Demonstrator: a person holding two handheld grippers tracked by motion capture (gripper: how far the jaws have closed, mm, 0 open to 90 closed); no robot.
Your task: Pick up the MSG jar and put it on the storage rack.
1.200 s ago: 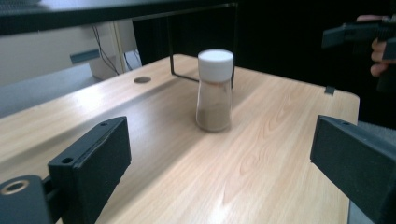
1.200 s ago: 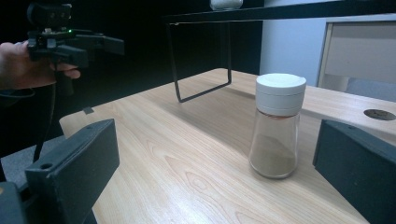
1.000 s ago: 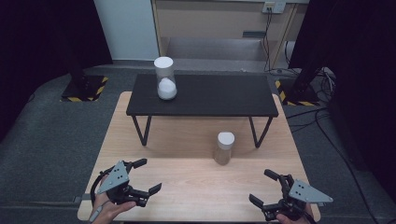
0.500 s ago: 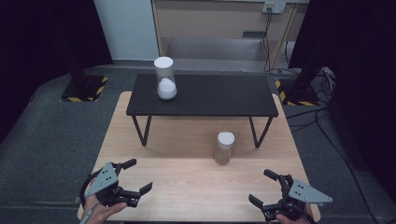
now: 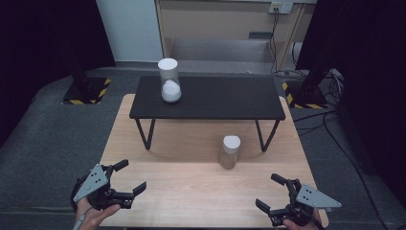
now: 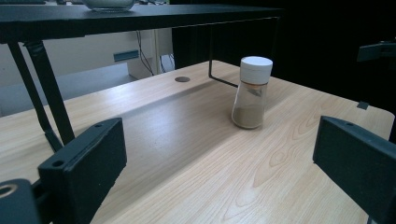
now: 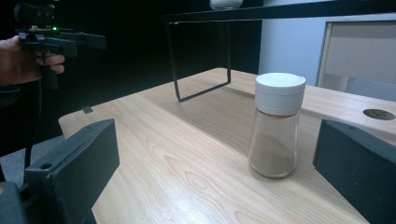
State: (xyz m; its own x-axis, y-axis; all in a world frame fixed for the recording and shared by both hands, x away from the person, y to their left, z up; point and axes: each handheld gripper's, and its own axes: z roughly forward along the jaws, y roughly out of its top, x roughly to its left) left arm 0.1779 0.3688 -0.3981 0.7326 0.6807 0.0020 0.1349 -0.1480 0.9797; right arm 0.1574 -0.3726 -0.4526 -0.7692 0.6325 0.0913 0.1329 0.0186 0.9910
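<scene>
High view, left tongs (image 5: 125,176) agape, right tongs (image 5: 271,193) agape, spice jar (image 5: 230,152) upright between

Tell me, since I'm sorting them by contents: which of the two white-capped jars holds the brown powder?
The smaller jar on the wooden table, by the black bench's right legs. The taller jar on the bench holds white powder.

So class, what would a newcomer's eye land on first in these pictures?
Probably the small glass shaker with a white cap and brownish powder, standing upright alone mid-table on the pale wooden table. Next, the taller white-capped jar on the black shelf behind it. The left tongs and right tongs sit open at the near corners.
</scene>
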